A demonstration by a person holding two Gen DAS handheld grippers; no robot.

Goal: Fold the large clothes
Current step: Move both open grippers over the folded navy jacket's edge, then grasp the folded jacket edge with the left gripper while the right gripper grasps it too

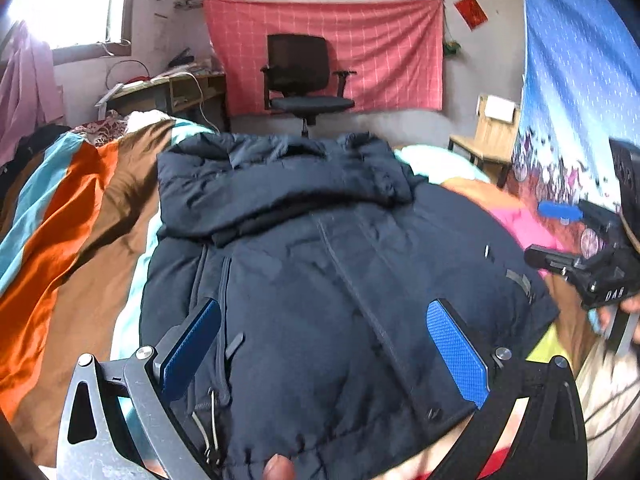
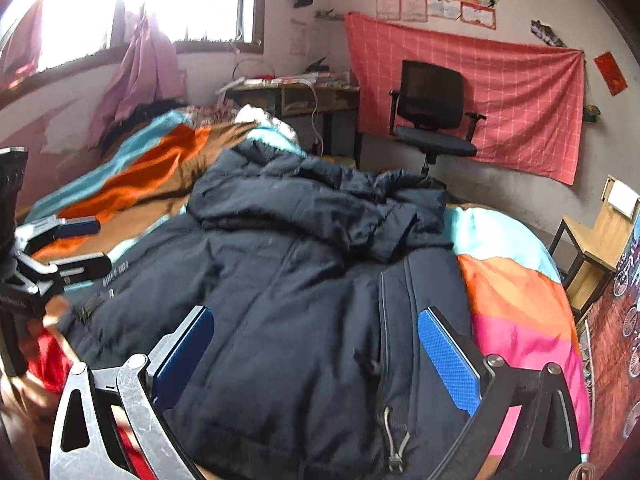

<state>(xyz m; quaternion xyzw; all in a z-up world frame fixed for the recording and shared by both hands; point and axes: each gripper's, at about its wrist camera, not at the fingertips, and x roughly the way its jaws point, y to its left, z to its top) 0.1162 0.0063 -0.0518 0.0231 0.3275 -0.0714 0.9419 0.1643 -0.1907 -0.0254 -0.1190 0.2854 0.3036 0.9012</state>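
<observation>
A large dark navy padded jacket [image 1: 320, 264] lies spread on the striped bedspread, hood at the far end; it also shows in the right wrist view [image 2: 304, 288]. My left gripper [image 1: 324, 312] hovers open over the jacket's lower front, blue pads wide apart, holding nothing. My right gripper [image 2: 316, 324] is open over the jacket's hem on the right side, empty. Each gripper also shows in the other's view: the right one [image 1: 548, 236] at the jacket's right edge, the left one [image 2: 94, 246] at its left edge.
The bed has a bedspread striped in orange, brown and turquoise [image 1: 72, 216], pink at the right [image 2: 520, 320]. A black office chair [image 1: 304, 76] stands before a red cloth on the wall. A wooden chair [image 2: 596, 240] stands right of the bed. A cluttered desk [image 2: 292, 88] stands under the window.
</observation>
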